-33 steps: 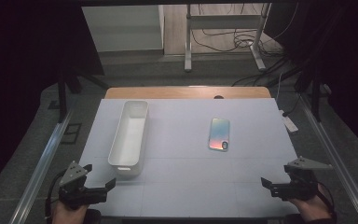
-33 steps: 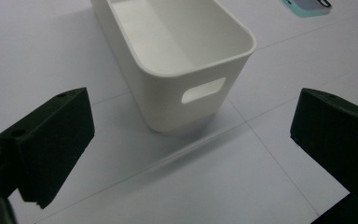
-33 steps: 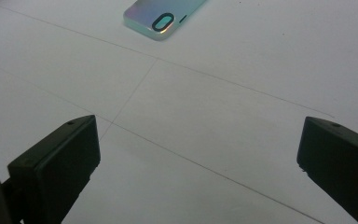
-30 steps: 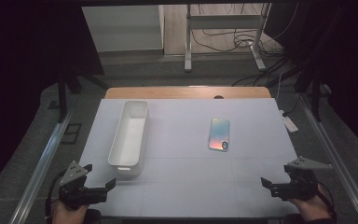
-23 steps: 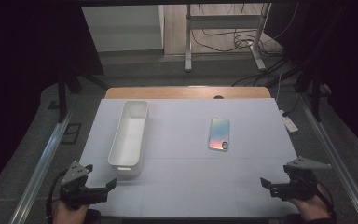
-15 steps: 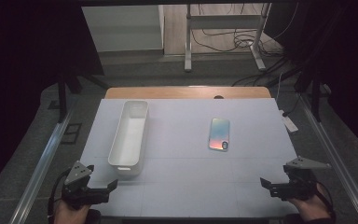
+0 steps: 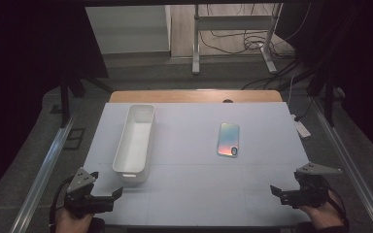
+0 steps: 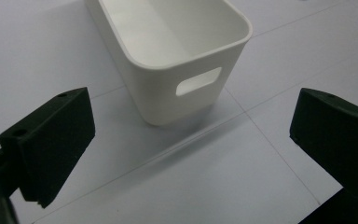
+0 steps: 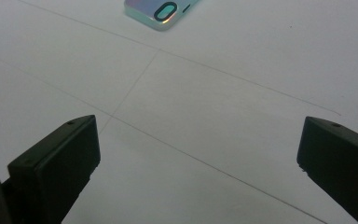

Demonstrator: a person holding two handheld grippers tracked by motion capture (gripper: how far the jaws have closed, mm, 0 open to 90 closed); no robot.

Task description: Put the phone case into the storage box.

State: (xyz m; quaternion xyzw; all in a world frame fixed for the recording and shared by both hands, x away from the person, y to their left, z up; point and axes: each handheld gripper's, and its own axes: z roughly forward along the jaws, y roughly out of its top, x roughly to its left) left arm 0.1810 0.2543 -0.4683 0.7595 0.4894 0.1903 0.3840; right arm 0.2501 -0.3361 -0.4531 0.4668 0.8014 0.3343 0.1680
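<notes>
Gaping L tongs (image 8: 191, 154) + R tongs (image 9: 198, 163), near smooth white plastic bin (image 8: 168, 51), glossy iridescent phone (image 9: 161, 11).

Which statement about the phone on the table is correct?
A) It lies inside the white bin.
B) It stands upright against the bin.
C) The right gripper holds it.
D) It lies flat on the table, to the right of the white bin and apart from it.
D: in the high view the phone lies flat on the table, apart from the white bin, and the open right gripper is away from it.
</notes>
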